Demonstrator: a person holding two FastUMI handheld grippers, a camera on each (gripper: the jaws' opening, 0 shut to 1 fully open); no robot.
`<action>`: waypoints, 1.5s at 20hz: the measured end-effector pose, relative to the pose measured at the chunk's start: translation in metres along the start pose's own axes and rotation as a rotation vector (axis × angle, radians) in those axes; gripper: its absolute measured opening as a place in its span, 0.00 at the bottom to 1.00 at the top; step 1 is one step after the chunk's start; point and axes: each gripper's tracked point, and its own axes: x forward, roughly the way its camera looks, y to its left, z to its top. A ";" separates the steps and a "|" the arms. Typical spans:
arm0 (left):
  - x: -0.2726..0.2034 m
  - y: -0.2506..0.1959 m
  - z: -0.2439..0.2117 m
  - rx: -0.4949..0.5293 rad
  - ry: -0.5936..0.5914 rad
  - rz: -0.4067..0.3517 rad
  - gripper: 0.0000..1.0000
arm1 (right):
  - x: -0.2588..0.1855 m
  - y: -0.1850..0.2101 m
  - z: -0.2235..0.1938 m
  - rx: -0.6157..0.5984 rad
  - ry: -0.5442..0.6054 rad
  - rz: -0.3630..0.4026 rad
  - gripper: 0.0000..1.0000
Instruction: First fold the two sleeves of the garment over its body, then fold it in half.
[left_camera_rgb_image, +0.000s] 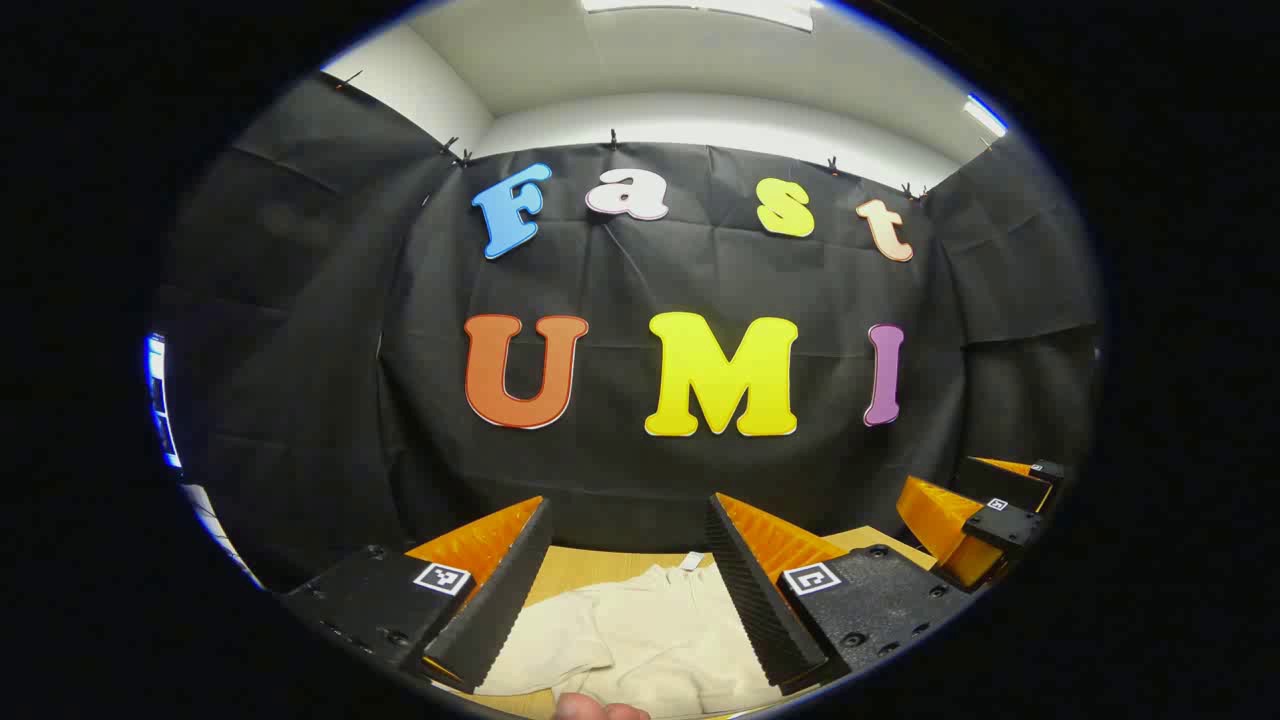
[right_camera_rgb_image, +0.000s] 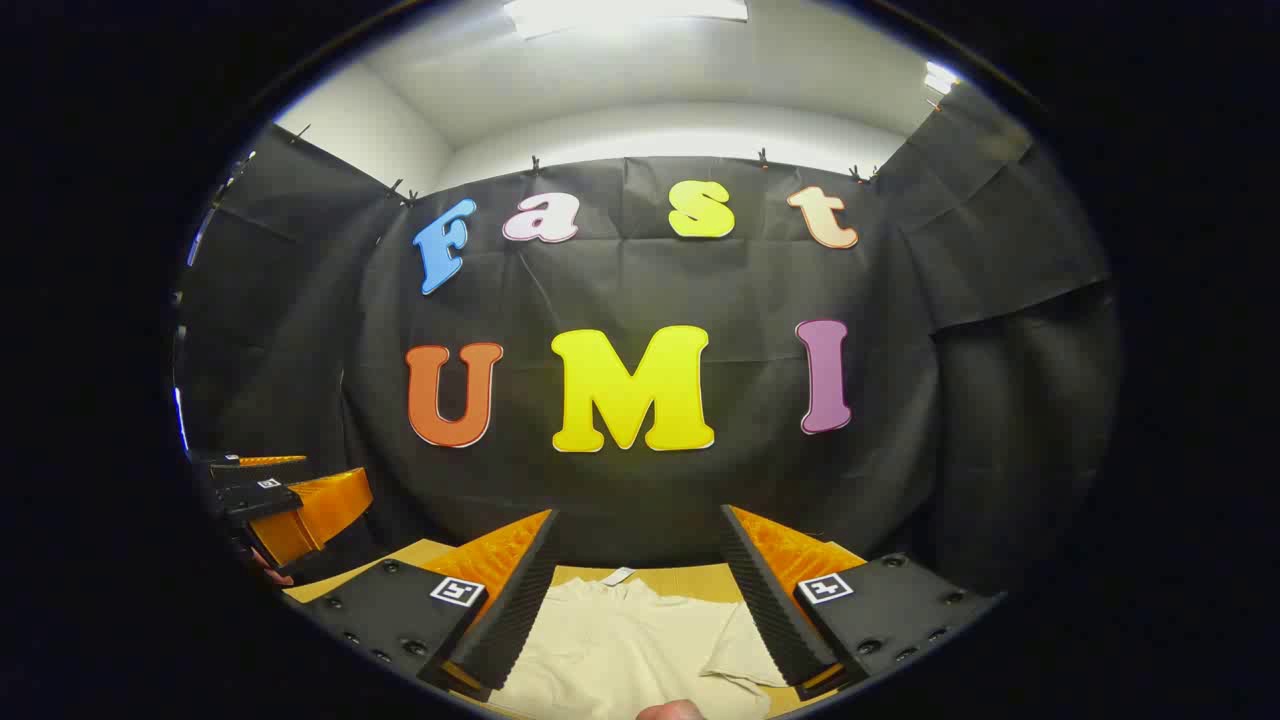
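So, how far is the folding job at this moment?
Nothing looks folded yet. The cream garment lies spread on the wooden table, and one short sleeve lies out flat at its side. Both the left gripper and the right gripper hover above it with jaws open, holding nothing. Both sleeve folds and the half fold remain.

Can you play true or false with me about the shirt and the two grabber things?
1. The garment is a pale cream colour. True.
2. The left gripper is squeezing the garment. False: its fingers stand apart with nothing pinched between them.
3. The garment lies on a wooden table. True.
4. The right gripper is shut tight. False: it is open above the garment.
5. The garment hangs on the wall. False: it lies flat on the table.
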 end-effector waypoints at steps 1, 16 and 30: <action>0.002 -0.001 -0.001 -0.001 0.001 -0.002 0.97 | 0.002 0.000 -0.001 -0.003 0.002 0.003 0.97; 0.035 -0.010 0.006 0.003 -0.034 -0.015 0.97 | 0.040 -0.009 -0.001 -0.007 -0.012 -0.003 0.97; 0.046 -0.014 -0.010 0.011 -0.002 -0.013 0.97 | 0.056 -0.074 -0.008 -0.031 0.021 -0.072 0.97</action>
